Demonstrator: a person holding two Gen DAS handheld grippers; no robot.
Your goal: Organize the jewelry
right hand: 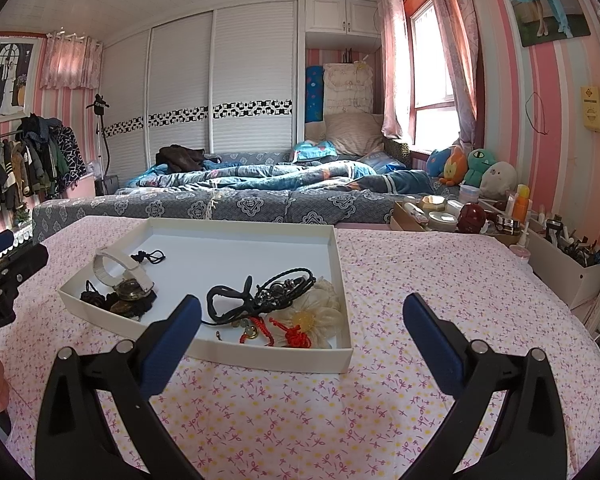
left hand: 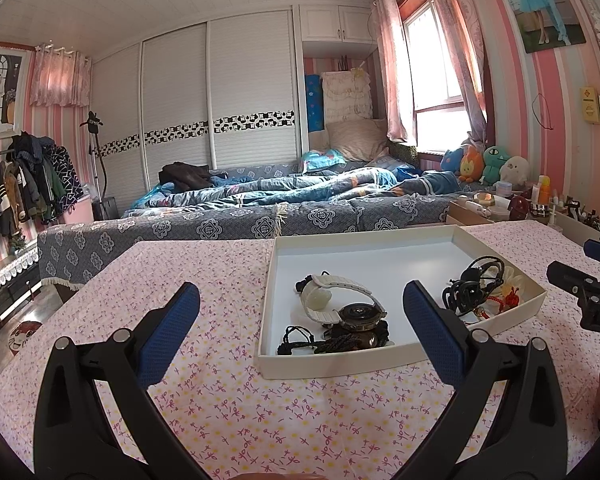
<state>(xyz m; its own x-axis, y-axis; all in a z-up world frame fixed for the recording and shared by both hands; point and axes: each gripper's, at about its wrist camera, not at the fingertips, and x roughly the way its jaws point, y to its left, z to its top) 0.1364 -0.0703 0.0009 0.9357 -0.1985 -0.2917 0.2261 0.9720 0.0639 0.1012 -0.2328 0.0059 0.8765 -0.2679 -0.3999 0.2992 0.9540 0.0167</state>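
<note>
A shallow white tray sits on the floral tablecloth. In it lie a white-strapped watch, dark braided cords, a tangle of black cords, a cream flower piece and red knotted charms. My left gripper is open and empty, held before the tray's near edge. My right gripper is open and empty, at the tray's near right corner. Each gripper shows at the other view's edge.
The table has a pink floral cloth. Cosmetics, jars and a white organiser box crowd the far right of the table. A bed lies beyond the table's far edge.
</note>
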